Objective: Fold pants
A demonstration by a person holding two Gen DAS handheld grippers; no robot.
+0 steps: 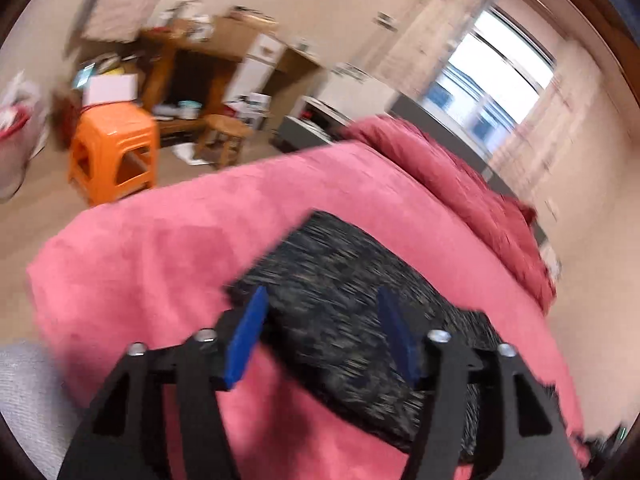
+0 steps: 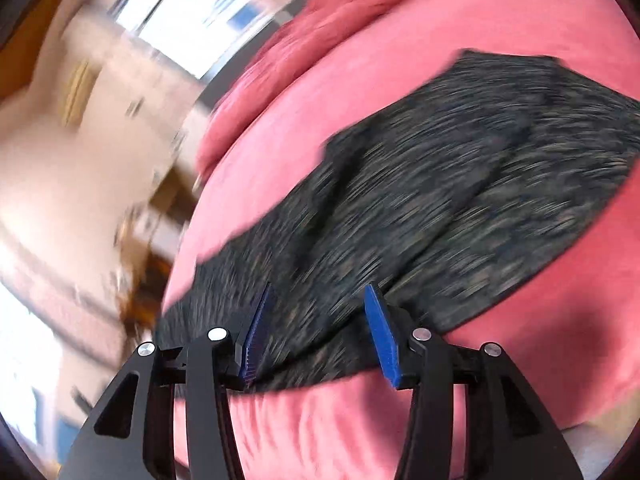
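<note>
Dark speckled knit, soft and light: the pants (image 1: 340,320) are lying folded into a compact bundle on the pink bed cover (image 1: 140,272), in the lower centre of the left view and across the centre-right of the right view. Your left tool (image 1: 320,332) is standing open, nothing between its blue pads, and your right tool (image 2: 318,332) is also standing open and empty just over the near edge of the cloth. I judge the fabric limp and a little stretchy; it is going to sag and slide between layers, so you should be pinching all layers together at a corner or a folded edge, not in the middle.
</note>
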